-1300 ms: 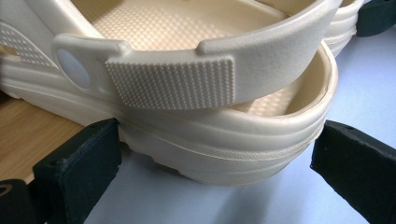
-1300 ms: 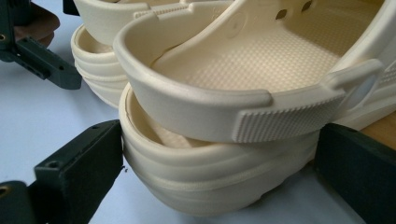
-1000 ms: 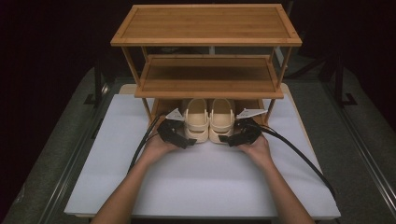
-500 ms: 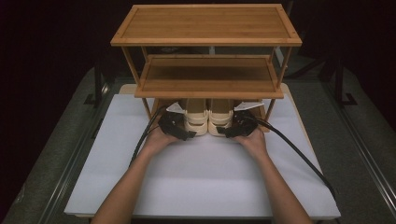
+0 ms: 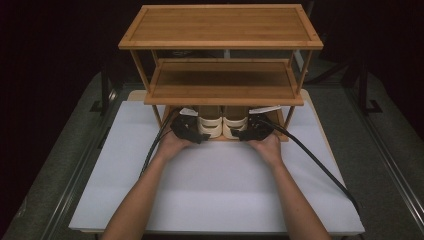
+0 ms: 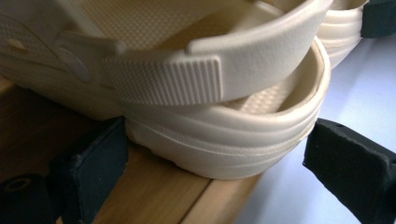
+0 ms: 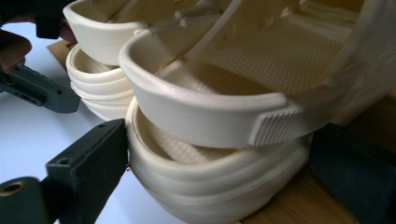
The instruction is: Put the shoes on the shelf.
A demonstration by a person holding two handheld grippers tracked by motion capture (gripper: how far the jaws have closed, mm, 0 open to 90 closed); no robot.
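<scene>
Cream clogs (image 5: 222,125), smooth ribbed rubber, on the slatted wooden rack (image 5: 220,80).

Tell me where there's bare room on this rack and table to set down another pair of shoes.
Free: the whole top shelf and the middle shelf under it, plus the white board between and beside the forearms. Crowded: the front of the bottom shelf, where the two cream clogs sit side by side with the left hand and right hand at their heels.

Matt cream rubbery clogs (image 6: 224,140); smooth wooden rack (image 5: 220,87).
</scene>
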